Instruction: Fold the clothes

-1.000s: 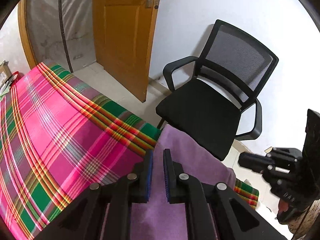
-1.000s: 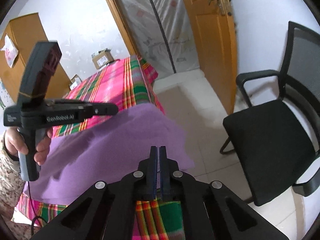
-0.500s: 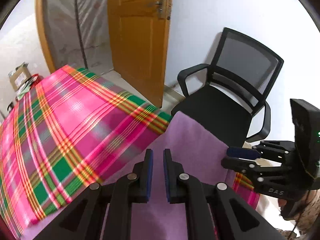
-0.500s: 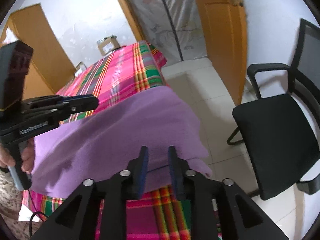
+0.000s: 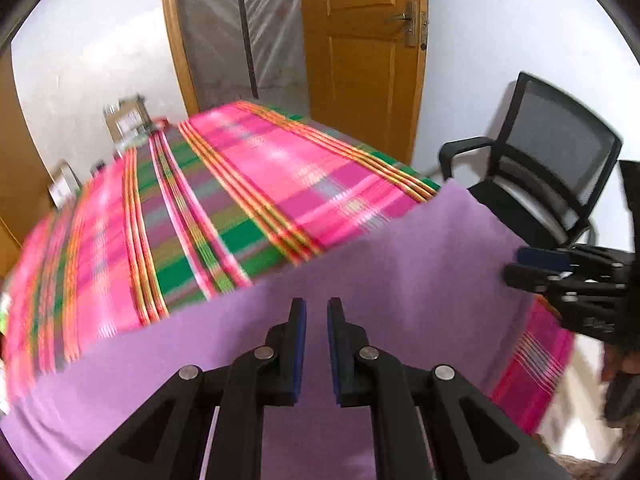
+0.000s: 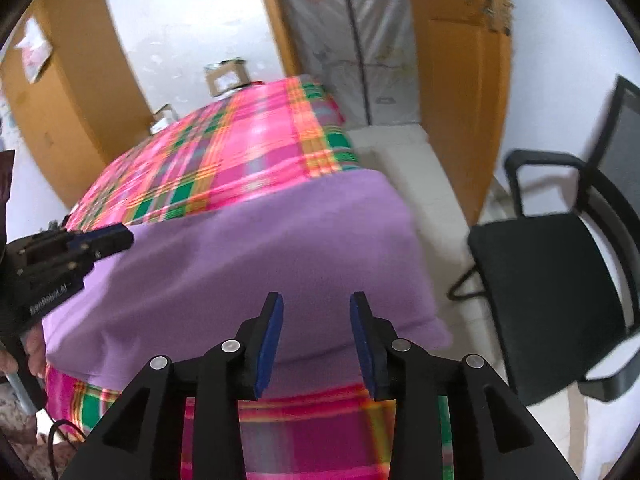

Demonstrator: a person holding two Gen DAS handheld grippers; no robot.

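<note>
Purple cloth point(image 6: 248, 256) overhangs the bed's point(image 6: 256, 136) corner beside chair point(image 6: 552, 280).

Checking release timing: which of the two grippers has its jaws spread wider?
The right gripper: a broad gap shows between its blue pads above the purple cloth. The left gripper is also open, but with only a narrow slit between its pads.

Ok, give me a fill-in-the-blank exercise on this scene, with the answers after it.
1. The purple cloth lies on a bed covered by a pink and green ____ sheet.
2. The fingers of the right tool stand ____, with nothing between them.
3. The black office chair stands on the floor near the ____ wooden door.
4. The left tool grips ____.

Answers: plaid; open; orange; nothing
</note>
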